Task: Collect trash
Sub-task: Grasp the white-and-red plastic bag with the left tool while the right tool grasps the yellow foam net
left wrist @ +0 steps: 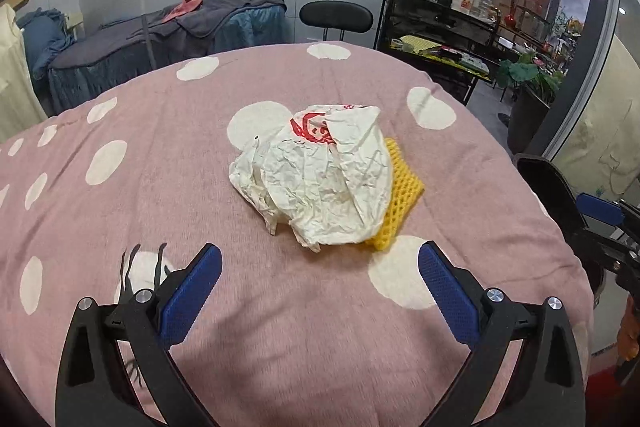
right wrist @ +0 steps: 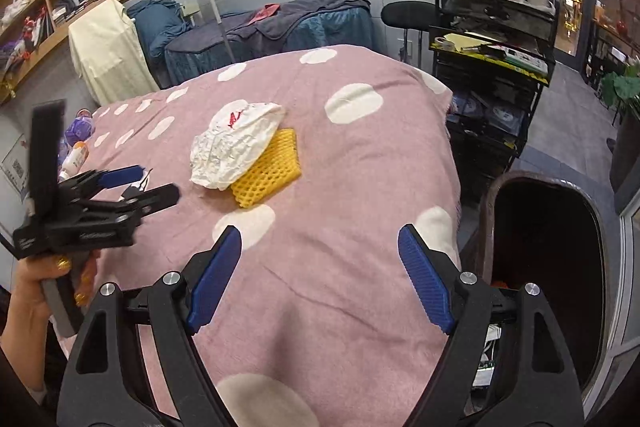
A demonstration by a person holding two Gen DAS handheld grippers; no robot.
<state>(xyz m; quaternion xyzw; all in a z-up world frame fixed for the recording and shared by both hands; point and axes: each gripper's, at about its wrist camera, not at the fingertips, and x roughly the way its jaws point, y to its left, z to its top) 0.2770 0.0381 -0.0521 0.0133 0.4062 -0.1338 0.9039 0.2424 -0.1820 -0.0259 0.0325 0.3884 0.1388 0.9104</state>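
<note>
A crumpled white paper bag with red print [left wrist: 320,175] lies on the pink dotted bedspread [left wrist: 160,187], partly covering a yellow foam net [left wrist: 400,195]. My left gripper [left wrist: 320,267] is open and empty just short of the bag. Both also show in the right wrist view, the bag [right wrist: 236,143] over the net [right wrist: 272,167]. My right gripper [right wrist: 320,251] is open and empty above the bed's right part, well short of them. The left gripper [right wrist: 132,183] shows there at the left, held in a hand. A dark bin [right wrist: 548,267] stands open beside the bed's right edge.
A black cart with bottles [right wrist: 492,39] and a black chair [right wrist: 408,15] stand beyond the bed. A massage bed with grey covers [right wrist: 280,27] is at the back. Bottles [right wrist: 76,147] lie by the bed's left side. Black tweezers [left wrist: 132,267] lie near my left finger.
</note>
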